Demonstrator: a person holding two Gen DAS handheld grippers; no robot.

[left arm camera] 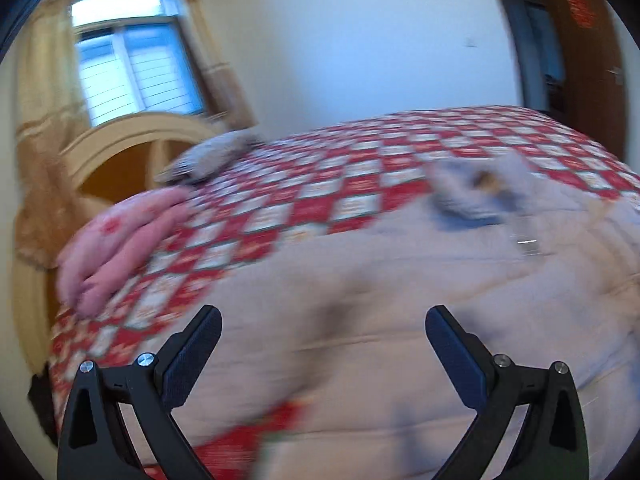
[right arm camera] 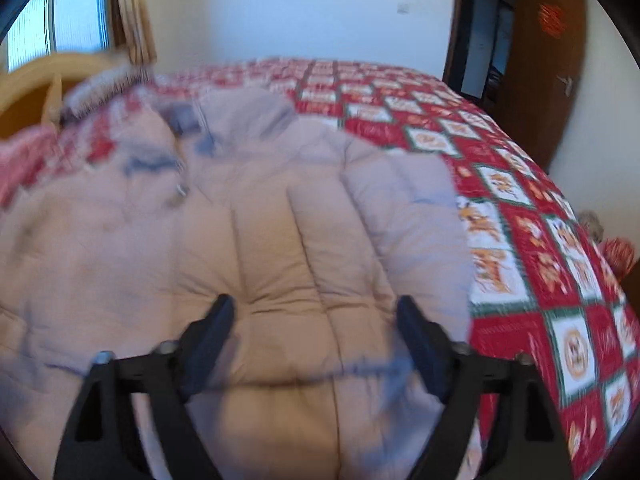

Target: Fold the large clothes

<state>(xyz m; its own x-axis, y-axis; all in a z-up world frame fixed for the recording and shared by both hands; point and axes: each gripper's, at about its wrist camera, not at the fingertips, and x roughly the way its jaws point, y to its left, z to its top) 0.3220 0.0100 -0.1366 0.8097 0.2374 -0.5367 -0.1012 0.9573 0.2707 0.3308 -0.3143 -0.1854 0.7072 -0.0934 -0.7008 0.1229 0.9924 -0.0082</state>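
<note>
The coat [right arm camera: 240,220] lies flat on the bed [right arm camera: 520,200], its collar at 11 o'clock. The right gripper [right arm camera: 316,320] is wide open above it and holds nothing. The left gripper [left arm camera: 324,332] is also wide open and empty.

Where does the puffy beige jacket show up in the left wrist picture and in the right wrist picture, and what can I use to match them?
Left wrist: the beige jacket fills the lower right, collar toward the upper right.
Right wrist: the jacket fills the centre and left, collar at upper left.
Shared landmark: the brown door with a red decoration, upper right in both.
</note>
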